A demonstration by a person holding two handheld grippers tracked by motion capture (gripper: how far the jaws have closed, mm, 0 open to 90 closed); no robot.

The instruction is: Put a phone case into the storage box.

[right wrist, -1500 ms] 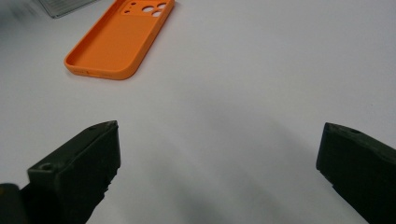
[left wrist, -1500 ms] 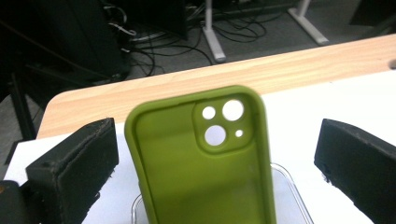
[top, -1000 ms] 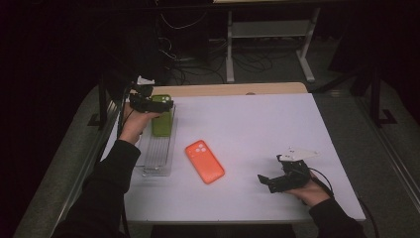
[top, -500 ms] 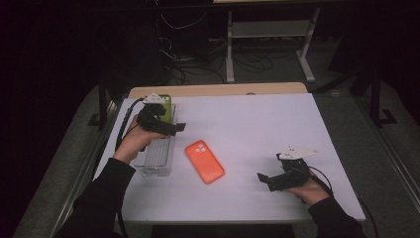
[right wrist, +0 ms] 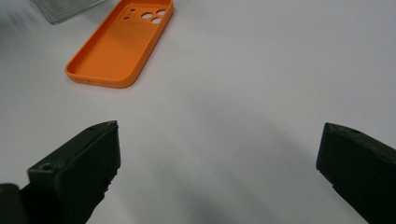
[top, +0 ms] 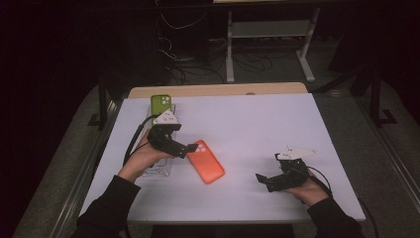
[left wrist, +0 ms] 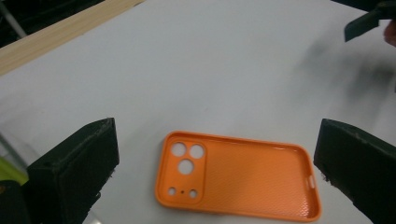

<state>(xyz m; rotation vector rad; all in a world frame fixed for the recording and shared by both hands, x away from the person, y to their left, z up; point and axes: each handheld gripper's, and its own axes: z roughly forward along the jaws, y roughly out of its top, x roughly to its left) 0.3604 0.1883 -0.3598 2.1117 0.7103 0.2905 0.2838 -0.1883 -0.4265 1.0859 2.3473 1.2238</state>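
Directly ahead of the left gripper (top: 190,148), between its two widely parted jaws: orange phone case (left wrist: 238,179), flat on the white table (top: 277,129), hollow side up, camera cut-outs toward the left jaw. Jaws released, nothing held, each standing well clear of the case's short ends. Bare table surface beyond the case's far long edge, up to the wooden strip (left wrist: 60,32) along the far table edge. Below the left jaw, at the frame corner: sliver of green, identity not determinable there.

Behind and beside the left gripper in the high view: clear tray (top: 156,168) under the person's left hand (top: 143,158), and a green phone case (top: 161,104) at the tray's far end, near the table's back edge.

Ahead and to the left of the right gripper (right wrist: 219,154): same orange case, well apart, near long edge rounded and unobstructed. Right jaws also released and empty, resting low over bare table near the front edge, open surface on all sides. Corner of the clear tray just past the case.
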